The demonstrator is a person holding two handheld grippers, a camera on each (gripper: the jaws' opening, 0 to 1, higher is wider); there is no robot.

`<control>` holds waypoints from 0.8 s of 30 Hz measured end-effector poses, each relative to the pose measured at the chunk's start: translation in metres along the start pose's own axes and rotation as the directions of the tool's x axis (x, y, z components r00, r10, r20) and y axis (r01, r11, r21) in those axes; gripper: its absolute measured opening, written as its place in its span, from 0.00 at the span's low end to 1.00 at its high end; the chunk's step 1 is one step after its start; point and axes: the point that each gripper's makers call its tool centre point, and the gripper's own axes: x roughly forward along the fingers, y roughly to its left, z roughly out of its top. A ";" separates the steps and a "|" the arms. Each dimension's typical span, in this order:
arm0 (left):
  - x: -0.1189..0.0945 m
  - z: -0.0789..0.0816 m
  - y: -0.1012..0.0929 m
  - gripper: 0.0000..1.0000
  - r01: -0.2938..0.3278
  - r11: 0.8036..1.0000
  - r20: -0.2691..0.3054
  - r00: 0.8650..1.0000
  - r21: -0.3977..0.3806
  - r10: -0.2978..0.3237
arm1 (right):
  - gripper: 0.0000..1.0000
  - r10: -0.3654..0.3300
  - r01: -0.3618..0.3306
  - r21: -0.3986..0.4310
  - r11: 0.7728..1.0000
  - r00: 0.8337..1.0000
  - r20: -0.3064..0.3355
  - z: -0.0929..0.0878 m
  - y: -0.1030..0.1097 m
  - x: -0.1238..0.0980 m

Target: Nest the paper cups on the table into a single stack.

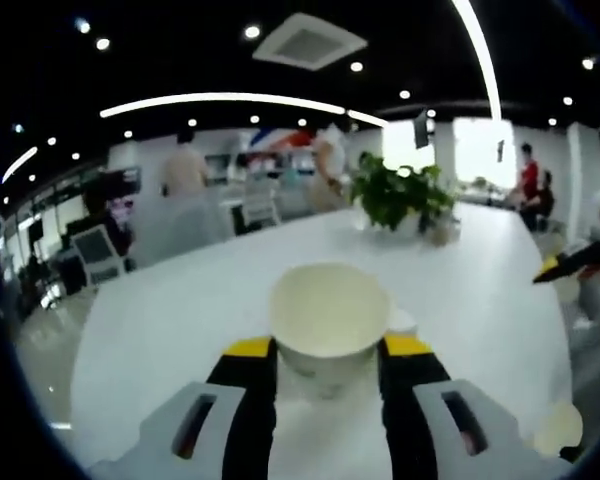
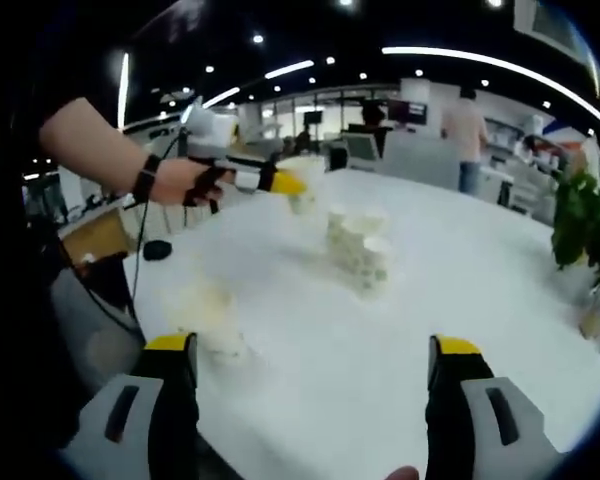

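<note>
Now the left gripper (image 1: 328,350) holds one cup (image 1: 329,318) between its jaws, lifted over the tabletop (image 1: 180,300). In the right gripper view, the right gripper (image 2: 312,368) gapes wide and empty; more cups (image 2: 358,252) cluster at 12 o'clock. Next, I judge, the held cup needs lowering squarely into another.

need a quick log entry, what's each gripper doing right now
left gripper: shut on a paper cup, held above the table.
right gripper: open, holding nothing.

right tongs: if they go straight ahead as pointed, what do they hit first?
Probably the stack of cups on the table, though depth is unclear. The right tongs are open, with bare tabletop between them and that stack. A blurry cup sits off-line by the left jaw.
</note>
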 end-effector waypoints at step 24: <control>-0.053 0.035 -0.031 0.37 0.187 0.981 0.026 0.982 0.047 -0.189 | 0.93 -0.043 0.043 -0.022 0.999 0.999 0.027 0.015 0.008 -0.008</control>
